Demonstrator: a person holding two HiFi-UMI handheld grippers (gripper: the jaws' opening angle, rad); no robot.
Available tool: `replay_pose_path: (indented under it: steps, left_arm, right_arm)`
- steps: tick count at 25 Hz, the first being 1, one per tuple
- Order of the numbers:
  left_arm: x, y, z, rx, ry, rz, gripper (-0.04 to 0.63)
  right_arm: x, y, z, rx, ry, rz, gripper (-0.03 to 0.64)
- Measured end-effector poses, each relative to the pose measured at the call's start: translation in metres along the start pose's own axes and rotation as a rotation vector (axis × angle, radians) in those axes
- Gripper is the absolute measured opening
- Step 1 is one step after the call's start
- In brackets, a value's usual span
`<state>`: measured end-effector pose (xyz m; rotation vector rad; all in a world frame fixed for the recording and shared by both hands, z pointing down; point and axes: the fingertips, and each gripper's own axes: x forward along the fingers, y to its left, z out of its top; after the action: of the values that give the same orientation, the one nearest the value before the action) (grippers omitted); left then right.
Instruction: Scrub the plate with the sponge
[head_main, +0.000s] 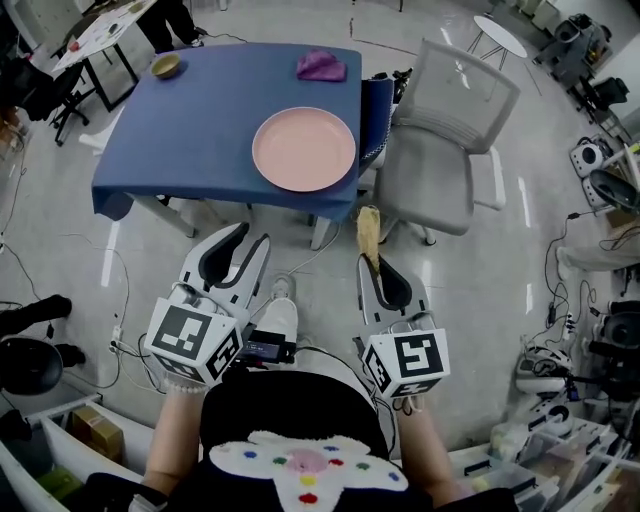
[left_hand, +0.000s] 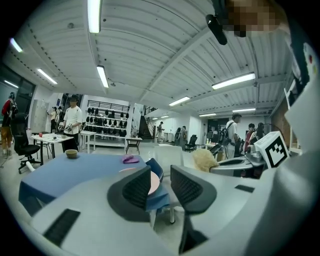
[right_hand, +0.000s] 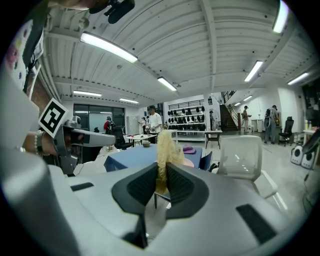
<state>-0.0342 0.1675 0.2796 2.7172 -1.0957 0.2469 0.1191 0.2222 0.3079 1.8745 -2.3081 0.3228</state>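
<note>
Now pinching the yellow sponge in the closed jaws of the right gripper, holding the left gripper parted and empty, below the pink plate on the blue bench.

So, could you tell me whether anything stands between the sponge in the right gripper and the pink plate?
Nothing visible does. The sponge, held in the right gripper, has only floor and the near edge of the blue table before the pink plate. The grey chair stands to the right of that line.
</note>
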Motion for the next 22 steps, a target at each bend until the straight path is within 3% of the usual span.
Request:
replay_pose_path:
  steps: [22]
  left_arm:
    - [0.134,0.124,0.014,-0.036,0.072,-0.062,0.118]
  right_arm:
    - [0.163,-0.046,0.034,0.003,0.067,-0.077,0.043]
